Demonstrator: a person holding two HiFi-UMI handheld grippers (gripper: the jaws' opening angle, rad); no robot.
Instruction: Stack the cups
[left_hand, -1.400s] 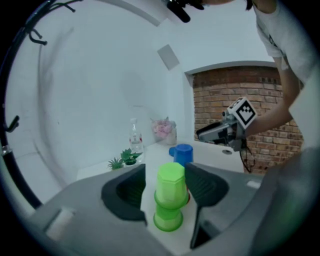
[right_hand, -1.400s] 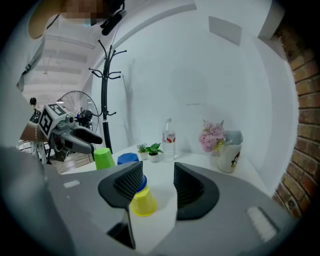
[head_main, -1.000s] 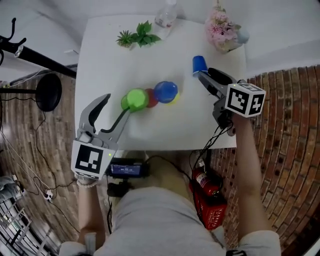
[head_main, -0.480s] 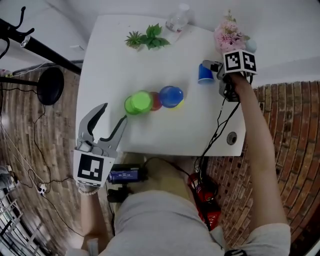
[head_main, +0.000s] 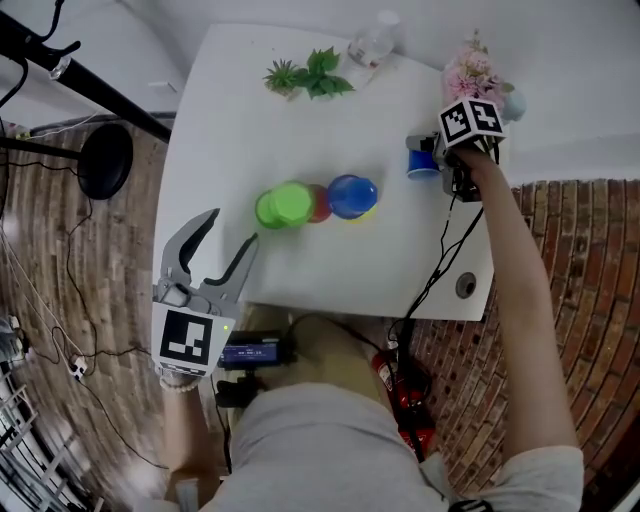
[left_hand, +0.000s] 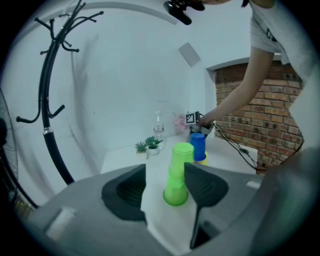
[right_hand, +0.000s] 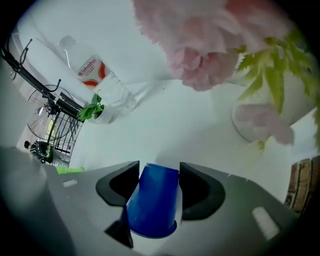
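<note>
Mid-table stands a stack of green cups (head_main: 285, 205), upside down, with a red cup (head_main: 318, 203) beside it and a blue cup on a yellow one (head_main: 352, 195). A single blue cup (head_main: 421, 166) stands upside down at the back right. My right gripper (head_main: 424, 150) reaches round it: in the right gripper view the blue cup (right_hand: 152, 205) sits between the wide jaws of the right gripper (right_hand: 157, 170), with a thin gap at the right pad. My left gripper (head_main: 222, 250) is open and empty at the front edge; the green stack (left_hand: 177, 172) stands beyond the left gripper (left_hand: 165, 182).
Pink flowers in a pot (head_main: 475, 75) stand just behind the single blue cup. A water bottle (head_main: 372, 42) and small green plants (head_main: 310, 75) line the back edge. A brick wall (head_main: 570, 260) runs on the right. A black stand (head_main: 100, 165) is left of the table.
My right gripper has swung from the table's right side to the back and now stands round the single blue cup. My left gripper has drawn back from the green stack to the front edge.
</note>
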